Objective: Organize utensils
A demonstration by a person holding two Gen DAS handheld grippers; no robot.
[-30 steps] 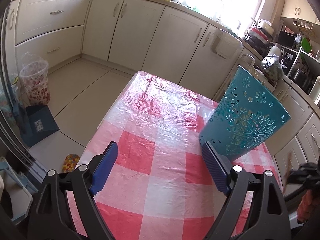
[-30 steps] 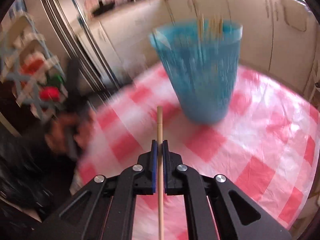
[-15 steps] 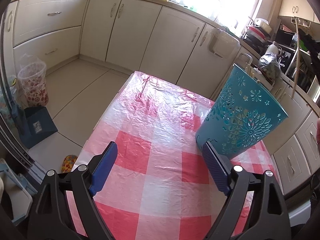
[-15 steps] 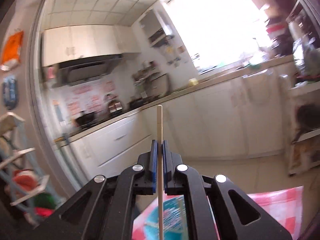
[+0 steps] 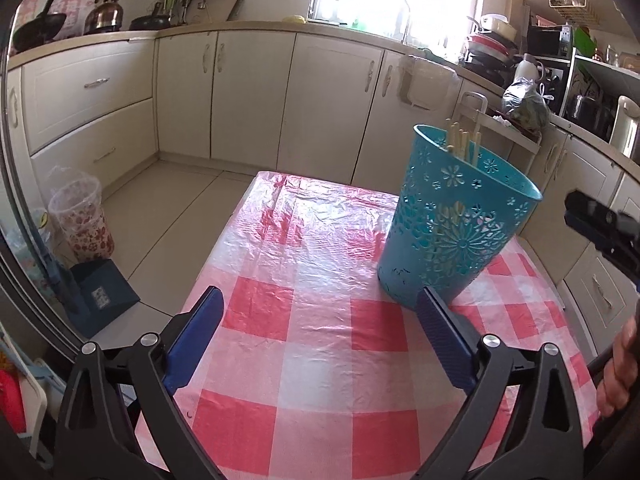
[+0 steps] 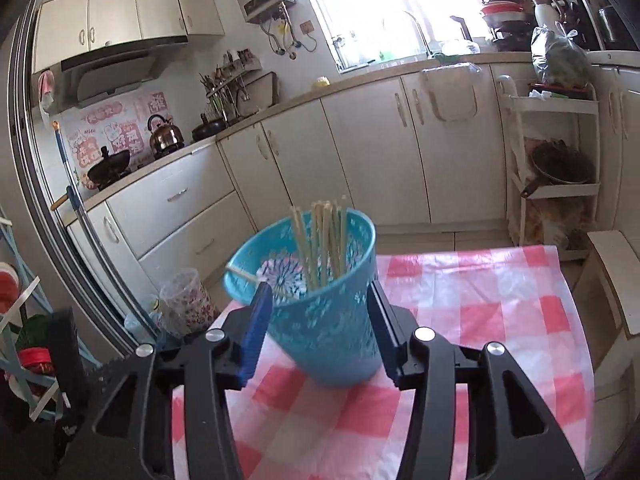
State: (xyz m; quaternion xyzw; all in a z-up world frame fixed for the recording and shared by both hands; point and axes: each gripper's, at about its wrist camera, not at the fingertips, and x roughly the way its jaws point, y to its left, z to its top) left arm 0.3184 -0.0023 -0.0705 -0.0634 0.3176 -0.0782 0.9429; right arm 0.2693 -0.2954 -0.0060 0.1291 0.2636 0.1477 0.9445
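Note:
A teal cut-out basket point(image 5: 452, 224) stands on the red-and-white checked tablecloth point(image 5: 320, 280) with several wooden chopsticks point(image 5: 464, 142) upright inside. My left gripper point(image 5: 320, 340) hovers over the cloth left of the basket, its jaws opening with nothing between them. In the right wrist view the basket point(image 6: 324, 320) shows between the fingers of my right gripper point(image 6: 320, 332). Its jaws are opening and the pads stand clear of the basket wall. One chopstick point(image 6: 242, 274) leans on the basket's left rim, apart from the bundle point(image 6: 324, 240). The right gripper point(image 5: 600, 232) also shows at the left view's right edge.
Cream cabinets run along the far walls. On the floor left of the table stand a floral bin point(image 5: 80, 220) and a blue dustpan point(image 5: 100, 292). A white shelf cart point(image 6: 552, 184) and a pale stool point(image 6: 616, 280) stand right of the table. A hand point(image 5: 618, 368) holds the right gripper.
The right gripper was shut on one chopstick, swung up, then came back over the basket and let it go; its jaws now stand apart. The left gripper rose and widened slightly.

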